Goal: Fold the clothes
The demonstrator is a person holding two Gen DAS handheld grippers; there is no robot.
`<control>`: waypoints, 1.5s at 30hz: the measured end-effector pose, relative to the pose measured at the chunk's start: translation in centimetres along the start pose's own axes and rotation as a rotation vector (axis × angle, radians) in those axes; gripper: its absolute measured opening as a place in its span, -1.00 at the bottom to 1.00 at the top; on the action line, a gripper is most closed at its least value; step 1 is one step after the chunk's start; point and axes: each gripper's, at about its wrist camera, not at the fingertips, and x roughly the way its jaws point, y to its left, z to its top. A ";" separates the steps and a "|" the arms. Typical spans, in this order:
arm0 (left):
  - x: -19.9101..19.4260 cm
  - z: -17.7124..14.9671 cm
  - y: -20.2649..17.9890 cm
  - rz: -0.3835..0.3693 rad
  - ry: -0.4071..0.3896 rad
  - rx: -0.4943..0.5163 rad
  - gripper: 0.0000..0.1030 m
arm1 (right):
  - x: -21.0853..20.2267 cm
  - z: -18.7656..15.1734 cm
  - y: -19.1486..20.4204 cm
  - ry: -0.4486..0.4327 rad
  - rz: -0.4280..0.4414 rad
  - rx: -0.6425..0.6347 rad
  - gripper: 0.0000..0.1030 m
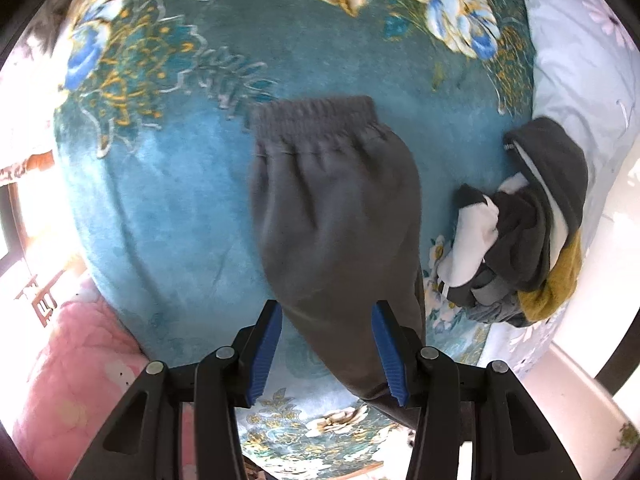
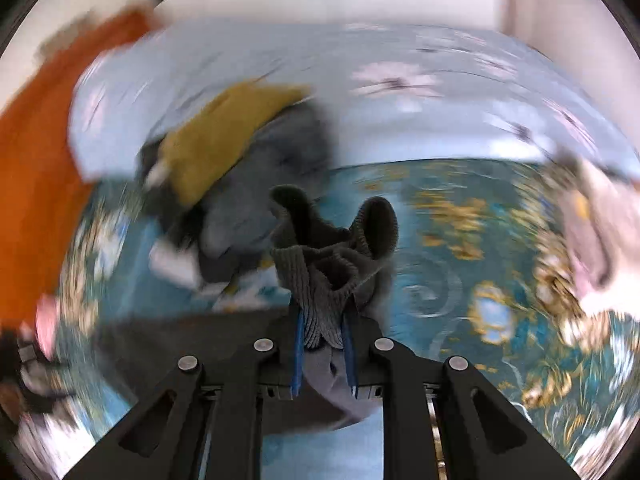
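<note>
Dark grey sweatpants (image 1: 336, 208) lie on a teal floral blanket (image 1: 168, 200), elastic waistband at the far end. My left gripper (image 1: 326, 344) is open, its blue pads (image 1: 266, 344) either side of the lower part of the pants, holding nothing. My right gripper (image 2: 324, 356) is shut on a ribbed grey cuff of the pants (image 2: 324, 280), bunched up between the blue pads. The right wrist view is blurred by motion.
A pile of clothes (image 1: 528, 224), dark grey, white and mustard yellow, lies on the blanket's right side; it also shows in the right wrist view (image 2: 232, 152). A pale blue floral quilt (image 1: 580, 60) lies beyond it. A pink quilt (image 1: 72, 380) is at lower left. An orange cloth (image 2: 36, 168) is at left.
</note>
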 end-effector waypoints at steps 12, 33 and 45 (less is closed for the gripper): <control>-3.3 3.1 9.1 -0.040 -0.049 -0.164 0.03 | 8.4 -7.0 15.9 0.261 0.028 -0.387 -0.35; -1.3 5.5 10.7 -0.066 0.007 -0.077 0.10 | 18.5 -4.5 6.6 0.509 0.115 0.234 -0.20; 3.8 9.7 7.0 -0.155 -0.043 0.132 0.32 | 12.4 -4.1 7.5 0.514 0.115 0.140 -0.18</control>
